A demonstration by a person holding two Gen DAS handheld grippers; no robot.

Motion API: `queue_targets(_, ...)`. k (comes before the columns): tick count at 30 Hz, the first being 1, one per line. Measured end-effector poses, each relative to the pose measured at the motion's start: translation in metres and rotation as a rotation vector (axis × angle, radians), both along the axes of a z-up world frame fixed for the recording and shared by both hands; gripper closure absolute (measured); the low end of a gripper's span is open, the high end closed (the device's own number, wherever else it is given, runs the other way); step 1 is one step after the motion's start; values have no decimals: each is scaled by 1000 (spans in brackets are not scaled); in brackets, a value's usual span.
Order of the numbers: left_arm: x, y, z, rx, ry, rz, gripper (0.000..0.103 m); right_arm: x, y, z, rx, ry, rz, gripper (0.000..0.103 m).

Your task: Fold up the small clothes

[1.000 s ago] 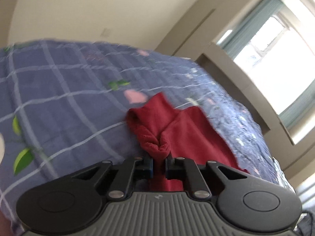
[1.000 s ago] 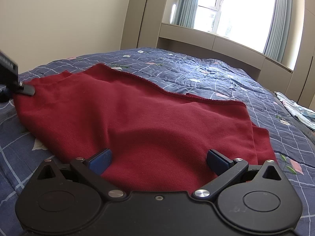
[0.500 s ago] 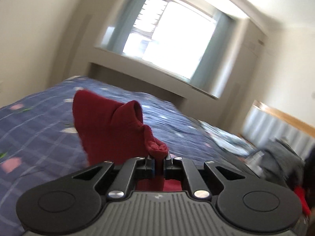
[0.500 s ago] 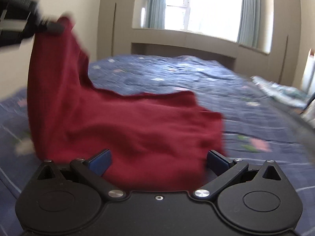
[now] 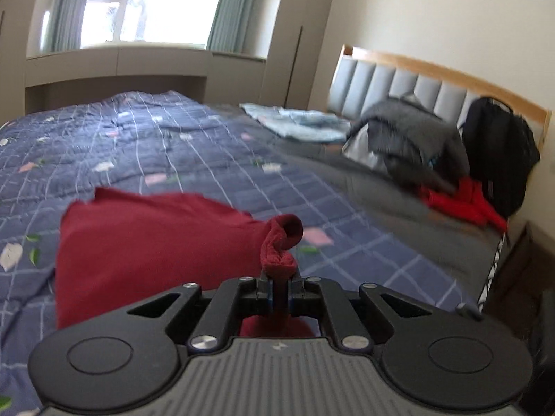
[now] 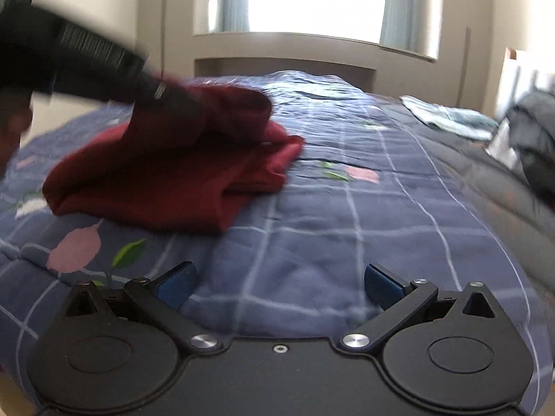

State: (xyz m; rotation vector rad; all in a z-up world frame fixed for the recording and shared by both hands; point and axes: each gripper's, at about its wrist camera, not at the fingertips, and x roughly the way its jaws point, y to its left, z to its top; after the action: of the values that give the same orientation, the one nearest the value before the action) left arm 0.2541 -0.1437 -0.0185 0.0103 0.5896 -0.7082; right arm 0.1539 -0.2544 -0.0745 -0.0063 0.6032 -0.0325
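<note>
A dark red knit garment (image 5: 152, 239) lies folded over on the blue checked quilt (image 5: 180, 145). My left gripper (image 5: 280, 286) is shut on a bunched edge of it, the cloth curling up just past the fingertips. In the right wrist view the garment (image 6: 166, 176) sits at the left as a doubled-over bundle, with the left gripper (image 6: 173, 104) blurred and lying over its top. My right gripper (image 6: 279, 282) is open and empty, low over bare quilt (image 6: 347, 225) to the right of the garment.
A light blue folded cloth (image 5: 298, 123) lies far across the bed. A grey jacket (image 5: 406, 138), a black backpack (image 5: 496, 152) and a bright red item (image 5: 461, 204) sit by the padded headboard (image 5: 416, 83). The bed's right edge (image 5: 496, 260) drops off nearby.
My left gripper has carried the garment's edge up and across to the right, doubling the garment over. My right gripper has drawn back off the cloth and stays open.
</note>
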Motion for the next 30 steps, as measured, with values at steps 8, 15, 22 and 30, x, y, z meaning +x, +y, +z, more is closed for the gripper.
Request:
queue_targets(8,-11,17,-19,11,61,4,96,-12,-7,-4,32,-57,-25,0)
queue_targets(15,-13,28,-18,-67,100,18,37,-15,-11,-7,66,-84,-34,0)
queue_targets(22,-33,46,-11,-118,65,78,14,-14,-8,-9,50,-93,-46,0)
queue_targets(30,-21,114,-17,-196,114,424,2,-19,-11,-8,76,-125,-51,0)
